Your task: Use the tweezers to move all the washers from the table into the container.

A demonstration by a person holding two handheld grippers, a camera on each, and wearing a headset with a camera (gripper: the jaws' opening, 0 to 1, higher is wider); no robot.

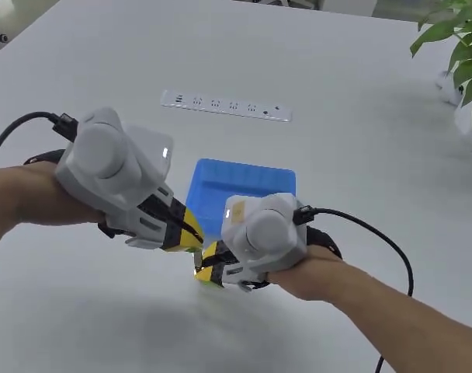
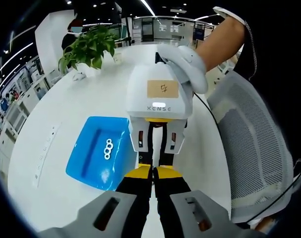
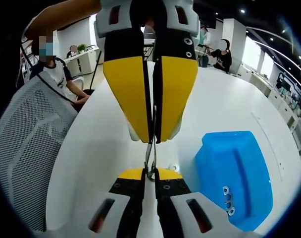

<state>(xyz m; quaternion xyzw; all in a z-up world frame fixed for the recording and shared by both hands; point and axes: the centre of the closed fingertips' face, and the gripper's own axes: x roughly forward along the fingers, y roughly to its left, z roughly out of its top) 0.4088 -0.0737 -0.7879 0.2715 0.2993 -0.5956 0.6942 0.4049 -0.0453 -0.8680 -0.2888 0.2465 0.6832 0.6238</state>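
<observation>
Left gripper [image 2: 153, 171], yellow jaws pressed together: clamps the tweezers [image 3: 150, 151]. Right gripper [image 3: 150, 173], nose to nose with it: pinches the other end between closed tips. Runs lengthwise straight from one gripper to the other — a thin metal sliver, low over the white table [image 1: 360, 124]. Cannot tell which end bears the points. Just beside the meeting jaws, the blue container [image 1: 244, 183], three washers [image 2: 108, 148] in a row inside, near its middle. Farther back and well apart, a power strip [image 1: 224, 105], parallel to the container's far edge. Bare tabletop wide open to both sides and beyond — plant [image 1: 457, 54] at the far right edge, mesh chair [image 2: 249, 134] off the near edge.
</observation>
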